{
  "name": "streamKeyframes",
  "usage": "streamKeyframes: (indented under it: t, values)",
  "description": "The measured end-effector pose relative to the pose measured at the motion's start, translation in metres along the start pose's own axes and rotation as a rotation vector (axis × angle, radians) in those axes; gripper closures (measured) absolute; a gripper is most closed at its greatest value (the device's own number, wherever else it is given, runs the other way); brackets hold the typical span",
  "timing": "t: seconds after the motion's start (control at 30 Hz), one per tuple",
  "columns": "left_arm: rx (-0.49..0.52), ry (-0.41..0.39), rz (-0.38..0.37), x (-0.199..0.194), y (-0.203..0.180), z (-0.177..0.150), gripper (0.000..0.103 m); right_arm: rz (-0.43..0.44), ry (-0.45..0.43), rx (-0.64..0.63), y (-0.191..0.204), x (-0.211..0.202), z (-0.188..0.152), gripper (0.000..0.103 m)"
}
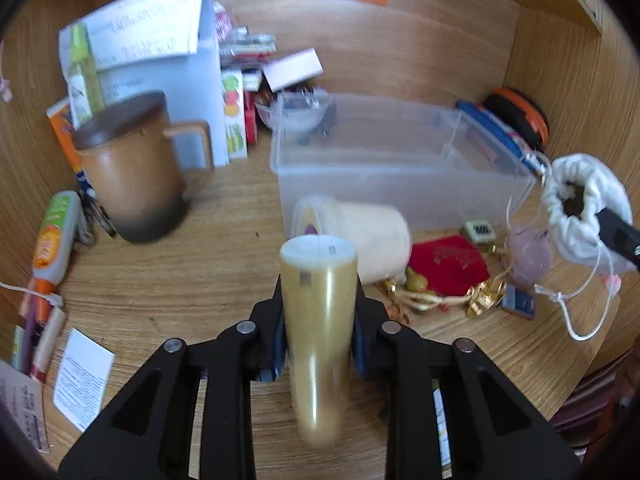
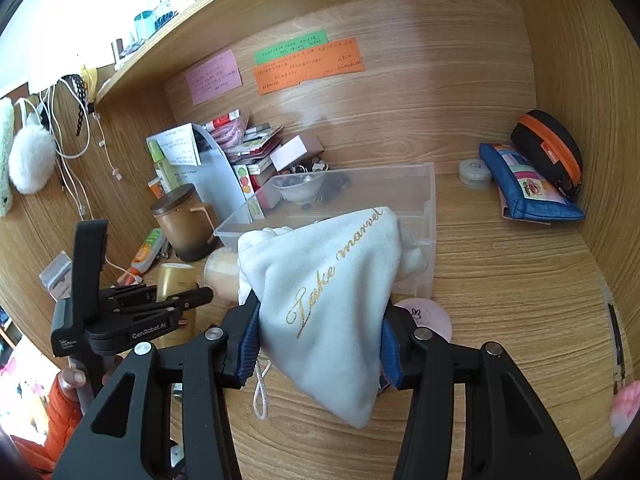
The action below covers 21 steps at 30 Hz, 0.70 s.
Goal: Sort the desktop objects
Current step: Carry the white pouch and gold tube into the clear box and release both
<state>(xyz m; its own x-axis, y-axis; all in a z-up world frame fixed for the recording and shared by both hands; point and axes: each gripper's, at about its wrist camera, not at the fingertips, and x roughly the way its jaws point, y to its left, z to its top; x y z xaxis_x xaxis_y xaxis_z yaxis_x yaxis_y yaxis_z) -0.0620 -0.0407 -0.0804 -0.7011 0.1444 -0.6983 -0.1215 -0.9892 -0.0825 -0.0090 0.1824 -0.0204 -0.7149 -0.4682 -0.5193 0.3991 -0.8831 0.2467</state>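
My left gripper (image 1: 318, 312) is shut on a yellowish roll of clear tape (image 1: 318, 320) and holds it above the desk; the right wrist view shows it too (image 2: 176, 280). My right gripper (image 2: 320, 336) is shut on a white drawstring pouch (image 2: 328, 292) with gold lettering, lifted in front of the clear plastic bin (image 2: 424, 188). The left wrist view shows the pouch (image 1: 580, 204) open-mouthed at the right, beside the bin (image 1: 384, 152). A cream jar (image 1: 360, 232) lies on its side in front of the bin.
A brown lidded mug (image 1: 136, 168) stands left of the bin. A red pouch (image 1: 448, 264), gold trinkets (image 1: 480, 296) and a pink pouch (image 1: 528, 256) lie on the desk. A blue pencil case (image 2: 524, 188) and a black-orange case (image 2: 552, 148) sit at the back right. Boxes and papers (image 1: 160, 52) crowd the back left.
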Motion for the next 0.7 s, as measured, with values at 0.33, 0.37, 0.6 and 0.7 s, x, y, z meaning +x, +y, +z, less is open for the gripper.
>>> streamKeyframes:
  t: [0.33, 0.37, 0.6, 0.7]
  values:
    - [-0.01, -0.116, -0.024, -0.041, 0.002, 0.031, 0.078, 0.009, -0.034, -0.02, 0.0, -0.003, 0.022, 0.058]
    - [-0.005, -0.13, -0.021, -0.044, 0.001, 0.035, 0.078, 0.012, -0.036, -0.024, 0.0, -0.003, 0.025, 0.058]
    - [0.044, -0.179, -0.022, -0.059, -0.012, 0.06, 0.078, 0.003, -0.072, -0.06, 0.002, -0.006, 0.047, 0.058]
    - [0.057, -0.192, -0.049, -0.063, -0.017, 0.072, 0.078, -0.001, -0.089, -0.072, 0.001, -0.007, 0.057, 0.058]
